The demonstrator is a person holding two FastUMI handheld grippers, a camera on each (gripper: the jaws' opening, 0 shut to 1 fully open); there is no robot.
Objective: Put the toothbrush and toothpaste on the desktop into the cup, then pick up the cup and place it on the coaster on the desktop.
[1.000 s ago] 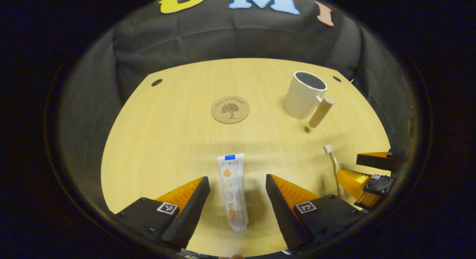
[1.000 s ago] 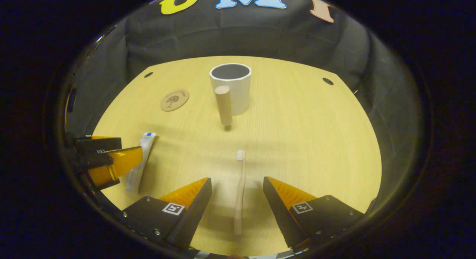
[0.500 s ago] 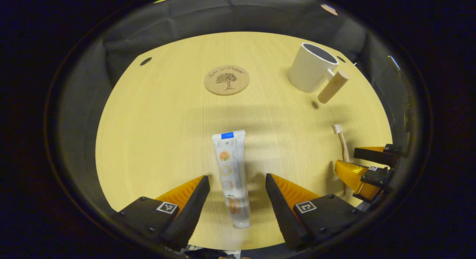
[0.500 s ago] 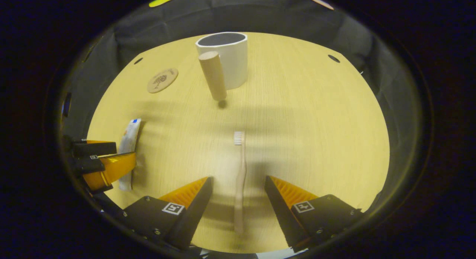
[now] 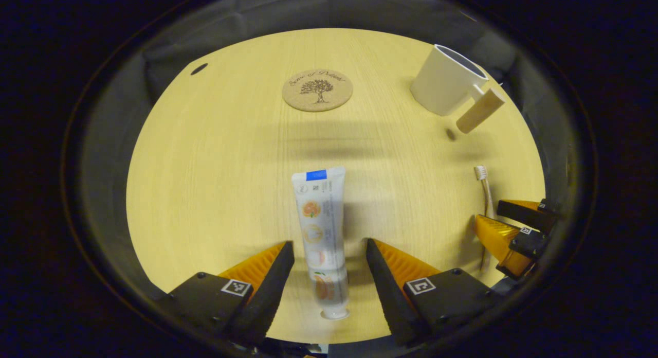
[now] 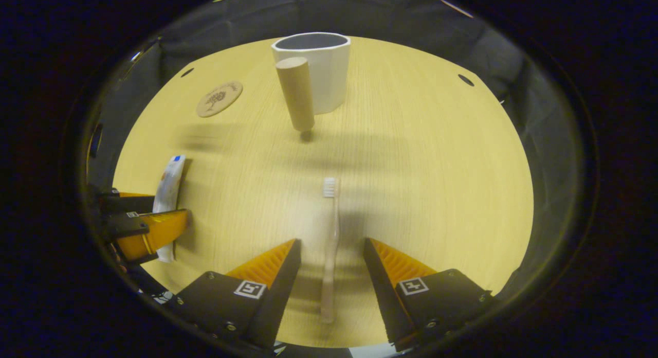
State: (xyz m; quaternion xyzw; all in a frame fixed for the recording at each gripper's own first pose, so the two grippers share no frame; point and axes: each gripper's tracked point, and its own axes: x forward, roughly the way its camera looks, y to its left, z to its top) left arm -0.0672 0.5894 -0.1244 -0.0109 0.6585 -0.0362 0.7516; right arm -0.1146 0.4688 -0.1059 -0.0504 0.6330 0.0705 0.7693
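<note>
Writing: the cork coaster (image 5: 317, 83) carried a tree drawing under an arc of script too small to read; the toothpaste (image 5: 321, 229) tube had a blue band at its crimped end, round fruit pictures down its face and fine print that could not be made out. Square black-and-white markers sat on both grippers' bodies. Left gripper (image 5: 329, 257) had its jaws open, one either side of the tube's lower half, not touching it; the tube lay flat near the counter (image 5: 216, 157) front edge, cap end toward the camera. Right gripper (image 6: 331, 255) jaws were open too, straddling the toothbrush (image 6: 330, 245) handle with gaps on both sides; the toothbrush lay flat, bristle end pointing toward the far edge. White cup (image 6: 318, 70) stood upright near the far edge, its wooden handle facing the right gripper, with the coaster to its left, well apart.
</note>
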